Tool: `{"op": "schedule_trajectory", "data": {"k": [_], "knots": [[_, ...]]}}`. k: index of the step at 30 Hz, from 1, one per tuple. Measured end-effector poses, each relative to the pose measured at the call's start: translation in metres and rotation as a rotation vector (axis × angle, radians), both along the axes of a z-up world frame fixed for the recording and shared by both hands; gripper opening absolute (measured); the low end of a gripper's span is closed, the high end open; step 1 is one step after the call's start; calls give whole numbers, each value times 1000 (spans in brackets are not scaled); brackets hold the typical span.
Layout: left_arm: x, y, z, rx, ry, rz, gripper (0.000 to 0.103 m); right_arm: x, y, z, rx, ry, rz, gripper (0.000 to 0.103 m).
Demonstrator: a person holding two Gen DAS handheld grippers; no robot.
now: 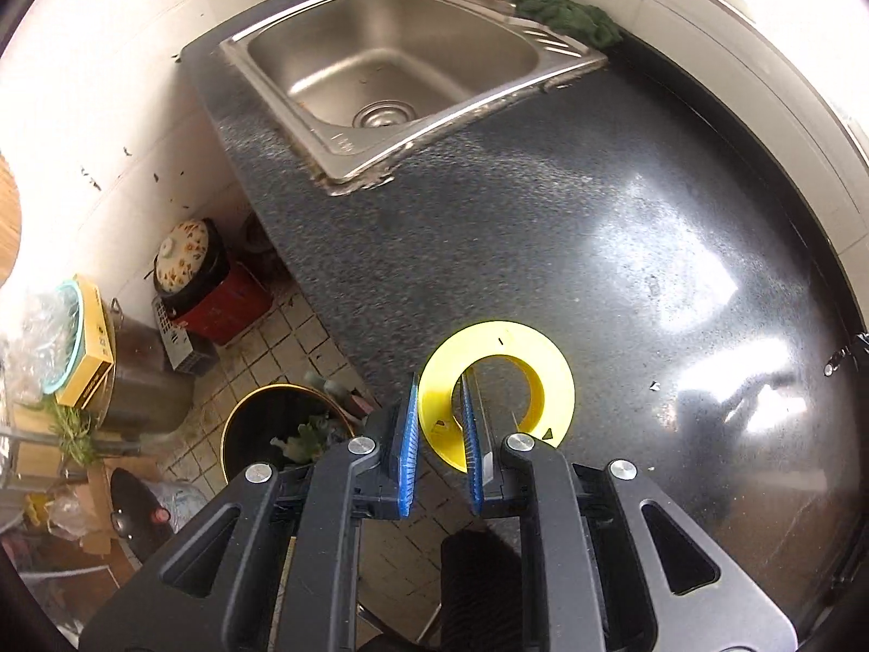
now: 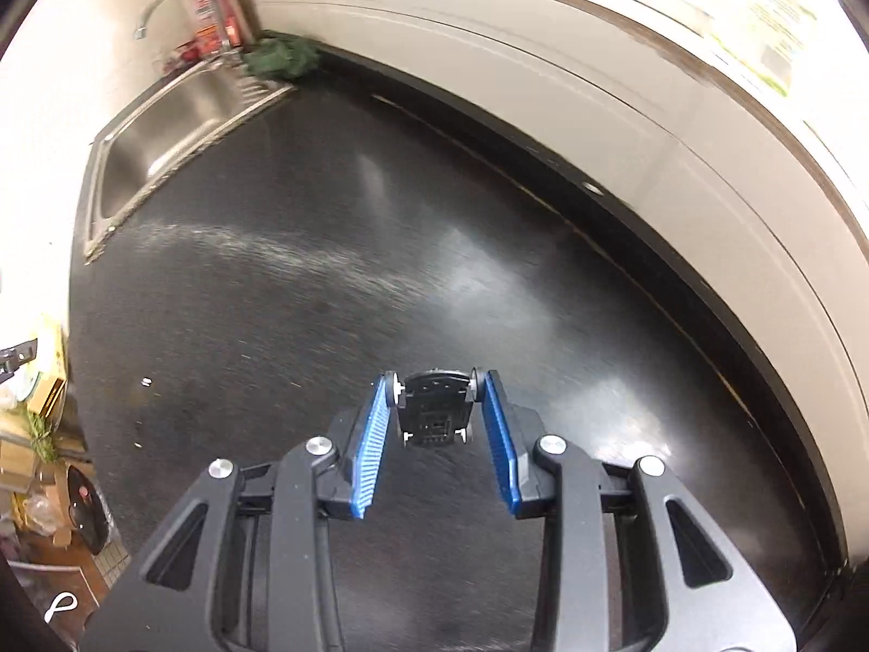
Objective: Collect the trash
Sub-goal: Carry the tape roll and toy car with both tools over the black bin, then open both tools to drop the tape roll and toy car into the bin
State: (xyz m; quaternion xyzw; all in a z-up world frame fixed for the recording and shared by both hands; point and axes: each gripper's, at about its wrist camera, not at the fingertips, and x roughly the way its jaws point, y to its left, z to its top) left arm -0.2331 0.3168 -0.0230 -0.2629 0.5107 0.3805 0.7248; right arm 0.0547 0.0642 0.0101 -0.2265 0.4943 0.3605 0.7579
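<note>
On the left, my left gripper [image 1: 440,429] is clamped nearly shut on the yellow ring [image 1: 497,388], pinching its band edge-on over the near counter edge. The black trash bin [image 1: 282,429] sits on the floor just left of it. On the right, my right gripper [image 2: 437,413] is part-open, gripping a small black toy car [image 2: 434,407] by its wheels above the dark countertop [image 2: 326,217]. That wheel-only hold looks thin; a quick swing could shake the car loose.

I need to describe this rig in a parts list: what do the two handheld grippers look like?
Both look alike: the left gripper and right gripper have matte black angular linkage arms with triangular cut-outs, round silver pivot pins, and flat fingers faced with ribbed blue pads. No cables, markings or sleeves show.
</note>
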Motion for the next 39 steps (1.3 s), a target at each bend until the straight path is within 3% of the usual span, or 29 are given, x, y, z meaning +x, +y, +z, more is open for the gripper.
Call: {"op": "schedule_trajectory", "data": {"k": [7, 14, 26, 33, 39], "knots": [[-60, 14, -1, -8, -16, 133, 14, -25, 59, 4, 37, 50, 93, 35], [-118, 17, -10, -27, -4, 252, 14, -75, 124, 8, 50, 71, 253, 35], [-231, 12, -31, -72, 15, 473, 14, -228, 248, -5, 44, 151, 611, 35], [-267, 12, -59, -128, 12, 540, 14, -329, 296, -31, -23, 180, 799, 35], [-286, 19, -84, -176, 4, 581, 14, -380, 325, -60, -85, 212, 873, 35]]}}
